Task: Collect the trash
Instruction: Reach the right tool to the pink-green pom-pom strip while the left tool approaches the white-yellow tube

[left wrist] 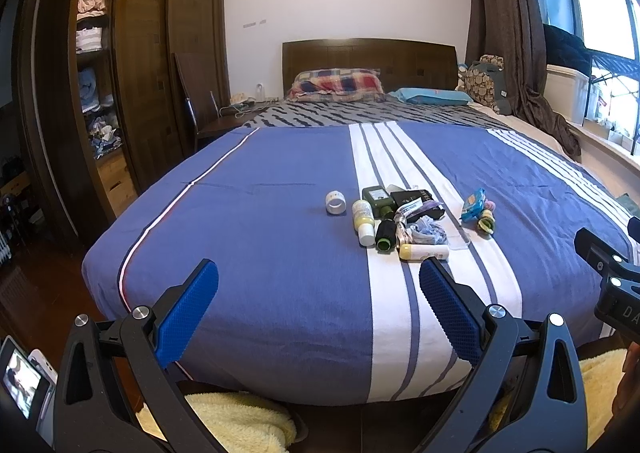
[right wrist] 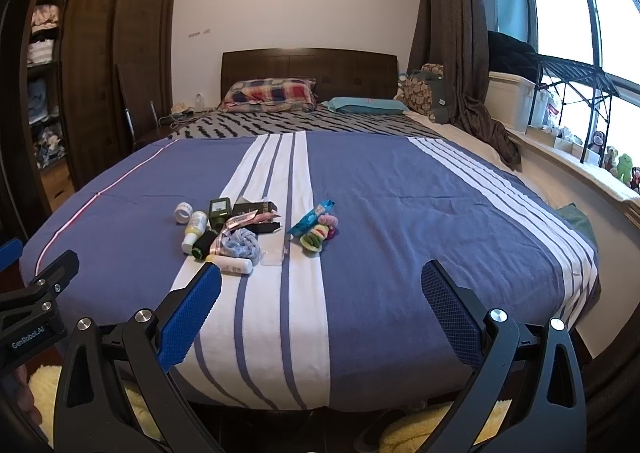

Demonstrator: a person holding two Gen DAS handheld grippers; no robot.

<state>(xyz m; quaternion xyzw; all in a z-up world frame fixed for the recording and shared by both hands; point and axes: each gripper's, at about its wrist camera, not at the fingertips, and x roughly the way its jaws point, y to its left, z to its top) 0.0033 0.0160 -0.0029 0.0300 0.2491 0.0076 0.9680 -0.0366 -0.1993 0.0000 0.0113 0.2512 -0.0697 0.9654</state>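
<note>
A cluster of small items lies on the blue and white striped bedspread point(left wrist: 280, 253): a white tape roll point(left wrist: 335, 202), a white and yellow bottle point(left wrist: 363, 222), a dark green bottle point(left wrist: 385, 237), a cream tube point(left wrist: 424, 252), a blue wrapper point(left wrist: 473, 204) and crumpled blue plastic point(left wrist: 429, 232). The same items show in the right wrist view, with the tape roll point(right wrist: 183, 212), cream tube point(right wrist: 234, 264) and blue wrapper point(right wrist: 312, 218). My left gripper point(left wrist: 319, 281) is open and empty over the bed's foot. My right gripper point(right wrist: 321, 283) is open and empty, just right of the left one.
A wooden wardrobe point(left wrist: 132, 65) stands at the left. Pillows point(left wrist: 336, 83) and a headboard are at the far end. A curtain point(left wrist: 508, 33) and window sill are at the right. Yellow fluffy rugs point(left wrist: 240, 421) lie on the floor below the bed's foot.
</note>
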